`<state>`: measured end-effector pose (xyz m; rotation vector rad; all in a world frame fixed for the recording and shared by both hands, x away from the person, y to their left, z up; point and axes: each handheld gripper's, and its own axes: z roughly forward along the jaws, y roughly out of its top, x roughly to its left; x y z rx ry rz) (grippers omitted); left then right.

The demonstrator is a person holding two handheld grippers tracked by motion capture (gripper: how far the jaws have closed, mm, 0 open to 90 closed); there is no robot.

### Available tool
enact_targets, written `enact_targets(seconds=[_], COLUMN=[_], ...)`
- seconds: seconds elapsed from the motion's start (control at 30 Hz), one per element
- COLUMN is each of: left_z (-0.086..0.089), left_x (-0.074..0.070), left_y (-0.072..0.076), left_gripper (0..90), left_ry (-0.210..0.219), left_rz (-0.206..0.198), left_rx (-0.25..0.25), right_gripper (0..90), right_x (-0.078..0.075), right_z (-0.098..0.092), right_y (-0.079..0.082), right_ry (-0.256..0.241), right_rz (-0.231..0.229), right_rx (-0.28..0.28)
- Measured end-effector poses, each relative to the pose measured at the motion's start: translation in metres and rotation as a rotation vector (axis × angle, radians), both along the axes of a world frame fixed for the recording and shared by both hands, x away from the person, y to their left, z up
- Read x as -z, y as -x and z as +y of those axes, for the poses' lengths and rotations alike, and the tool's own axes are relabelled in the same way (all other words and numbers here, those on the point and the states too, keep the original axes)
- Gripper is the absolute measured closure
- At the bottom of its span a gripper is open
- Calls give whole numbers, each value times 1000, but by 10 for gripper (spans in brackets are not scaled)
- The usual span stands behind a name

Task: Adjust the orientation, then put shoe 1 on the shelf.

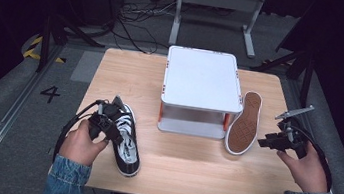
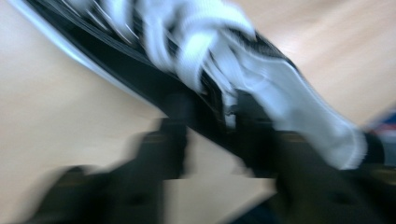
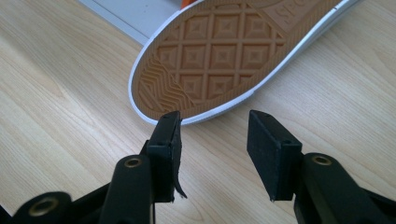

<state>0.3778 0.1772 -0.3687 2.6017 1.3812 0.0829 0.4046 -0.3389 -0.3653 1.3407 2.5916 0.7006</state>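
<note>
A black and white laced sneaker [image 1: 128, 153] stands upright at the table's front left. My left gripper [image 1: 111, 128] is at its side, and in the blurred left gripper view the jaws [image 2: 212, 126] are shut on the sneaker's [image 2: 285, 88] black upper by the laces. The matching sneaker [image 1: 244, 125] lies on its side, tan sole showing, against the right of a white stand [image 1: 203, 78]. My right gripper [image 1: 264, 140] hovers just right of that sole. Its jaws [image 3: 214, 120] stand open, with the sole's [image 3: 219, 51] rounded end just beyond the tips and nothing between them.
The white two-level stand with orange posts sits at the middle back of the wooden table [image 1: 190, 170]. Its lower shelf [image 1: 190, 127] faces the person. A frame and cables [image 1: 140, 17] lie on the floor behind.
</note>
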Motion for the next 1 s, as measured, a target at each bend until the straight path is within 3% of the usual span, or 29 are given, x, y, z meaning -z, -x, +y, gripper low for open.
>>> enact_targets(seconds=[0.13, 0.17, 0.23, 0.33, 0.37, 0.4, 0.5, 0.53, 0.57, 0.6, 0.67, 0.7, 0.9, 1.0], left_z=[-17, -20, -23, -27, -27, -28, -29, -29, -28, -27, -19, -16, -14, -10], left_x=[2, 5, 8, 12, 15, 18, 27, 29, 29, 28, 22, 22, 15, 8], left_y=[7, 6, 1, -10, -13, -18, -27, -29, -28, -28, -36, -38, -38, -40], left_gripper=[433, 427, 433, 436, 432, 434, 437, 466, 564, 697, 745, 753, 772, 783], left_ry=[-160, -177, -176, -130, -125, -126, -119, -123, -146, -138, -64, -37, -34, 3], left_rz=[-118, -122, -124, -126, -117, -83, -56, -54, -65, -63, 7, 18, 7, 19], left_rx=[174, 192, 210, 243, 245, 247, 258, 262, 259, 243, 139, 126, 109, 101], right_gripper=[547, 547, 543, 541, 539, 538, 536, 535, 535, 534, 533, 532, 528, 526], right_x=[1, 1, 1, 2, 4, 4, 5, 5, 4, 3, 3, 4, 6, 5], right_z=[-2, -2, -1, -2, -3, -3, -8, -10, -12, -13, -16, -18, -18, -17], right_y=[1, 2, 3, 6, 7, 8, 12, 13, 15, 16, 17, 17, 16, 15], right_ry=[-1, 0, 2, 4, 8, 8, 10, 11, 9, 7, 5, 6, 7, 7], right_rz=[1, 1, 1, 0, -1, 6, 7, 5, 2, 2, -4, -4, 1, -4], right_rx=[9, 9, 7, 4, 4, 10, 23, 24, 31, 36, 41, 46, 46, 41])
